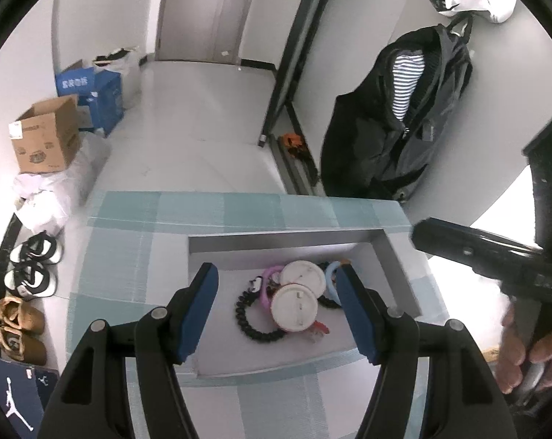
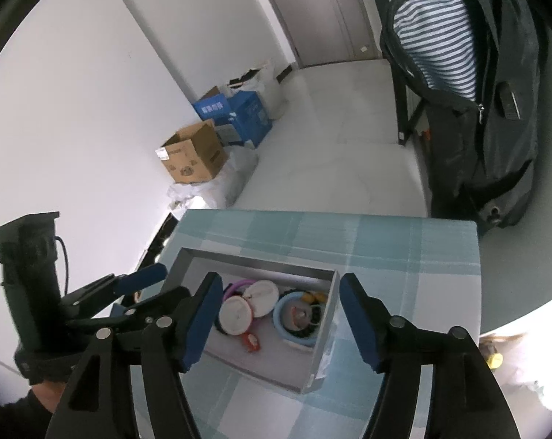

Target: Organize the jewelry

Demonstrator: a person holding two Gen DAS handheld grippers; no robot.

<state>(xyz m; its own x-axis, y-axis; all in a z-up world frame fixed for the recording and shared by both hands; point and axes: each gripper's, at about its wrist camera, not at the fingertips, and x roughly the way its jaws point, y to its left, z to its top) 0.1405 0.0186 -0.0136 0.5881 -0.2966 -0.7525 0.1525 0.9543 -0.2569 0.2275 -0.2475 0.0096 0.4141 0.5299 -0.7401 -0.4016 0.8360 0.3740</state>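
With both your left gripper point(image 1: 278, 314) and right gripper point(image 2: 276, 320) spread wide and empty, the light, springy black coiled bracelet point(image 1: 256, 323) lies in the shallow grey tray point(image 1: 287, 243) just ahead between your left fingers; pinch its bare lower loop, as it may flex

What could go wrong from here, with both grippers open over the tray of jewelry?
The black coil bracelet lies tangled under the two white round cases, so lifting one item may drag others along. The left gripper and right gripper crowd the same grey tray and might collide.
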